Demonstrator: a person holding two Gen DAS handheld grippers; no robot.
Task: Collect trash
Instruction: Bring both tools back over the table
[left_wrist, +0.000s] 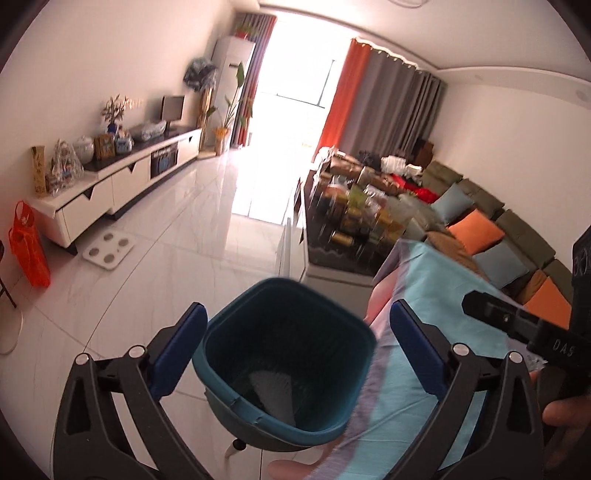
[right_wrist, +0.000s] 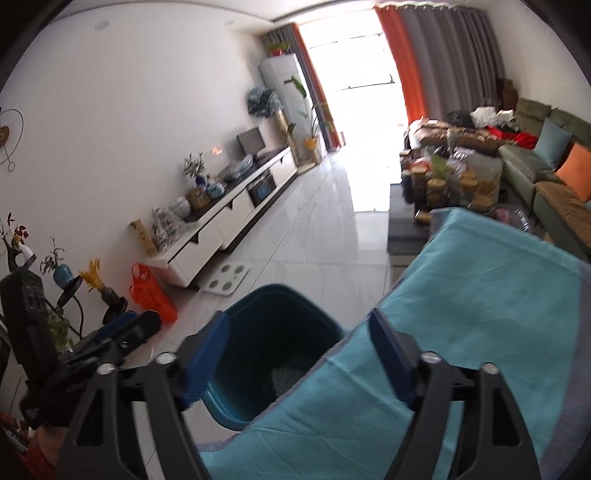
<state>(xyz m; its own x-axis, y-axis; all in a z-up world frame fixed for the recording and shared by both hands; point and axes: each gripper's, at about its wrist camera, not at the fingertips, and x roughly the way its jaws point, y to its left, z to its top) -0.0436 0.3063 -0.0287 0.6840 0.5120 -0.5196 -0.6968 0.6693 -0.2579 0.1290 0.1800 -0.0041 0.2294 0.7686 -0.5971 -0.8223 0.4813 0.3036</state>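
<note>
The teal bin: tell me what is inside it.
The teal bin holds a pale, whitish piece of trash at the bottom, against dark ribbed walls. In the right wrist view the blue cloth covers part of the bin's mouth, so the rest of the floor is hidden.

White tiled floor (left_wrist: 207, 236), teal bin (left_wrist: 284, 365), white scale (left_wrist: 108, 251), orange bag (left_wrist: 27, 247)

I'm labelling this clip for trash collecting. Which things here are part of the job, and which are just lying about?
Part of the job:
teal bin beside the table, something pale at its bottom
left gripper, open
right gripper, open

Lying about:
blue tablecloth
orange bag
white scale
TV cabinet
sofa cushions
</note>
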